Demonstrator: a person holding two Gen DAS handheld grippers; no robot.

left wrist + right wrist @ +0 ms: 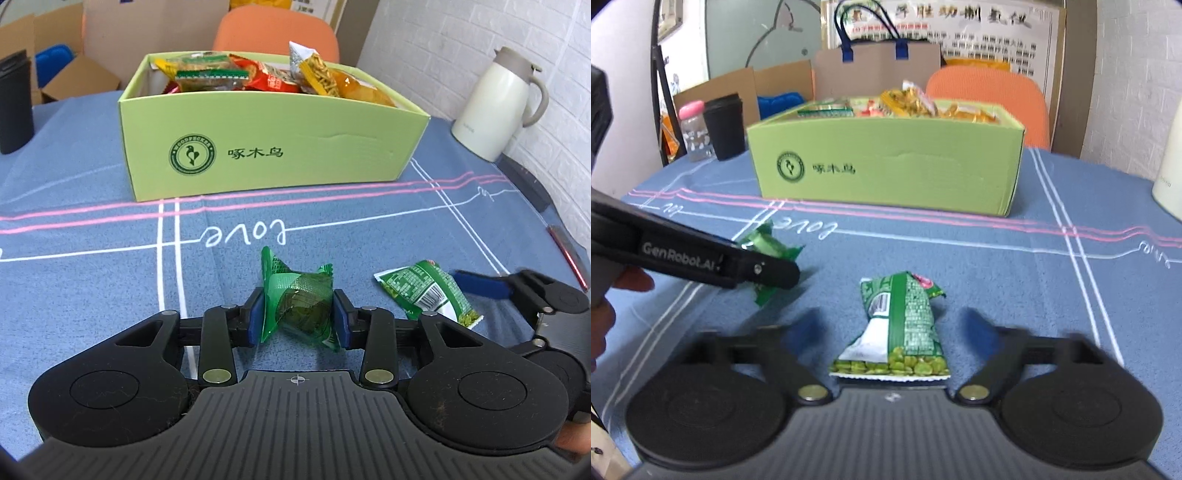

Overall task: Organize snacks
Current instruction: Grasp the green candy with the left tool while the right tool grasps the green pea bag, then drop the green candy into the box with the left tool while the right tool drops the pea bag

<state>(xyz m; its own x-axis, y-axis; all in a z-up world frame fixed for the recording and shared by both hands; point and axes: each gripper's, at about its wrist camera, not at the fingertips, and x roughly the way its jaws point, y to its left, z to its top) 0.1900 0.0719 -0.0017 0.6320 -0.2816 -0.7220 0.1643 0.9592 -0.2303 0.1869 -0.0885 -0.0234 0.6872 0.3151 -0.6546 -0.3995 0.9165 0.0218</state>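
A: Even, soft indoor light; faint shadows lie under the green snack box [273, 147].

B: Fisheye bending curves the edges. The right gripper [890, 325] fingers are motion-blurred; beyond them, focus softens.

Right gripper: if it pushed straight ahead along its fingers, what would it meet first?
Most likely the green pea packet, lying on the tablecloth between the open right gripper fingers. The green box sits beyond it.

Left gripper [298, 315] had both blue pads pressed against a green translucent candy wrapper [300, 308]. Green pea packet [428, 291] lay just right of it on the blue tablecloth [92, 288]. Green box [273, 144] beyond held assorted snacks.
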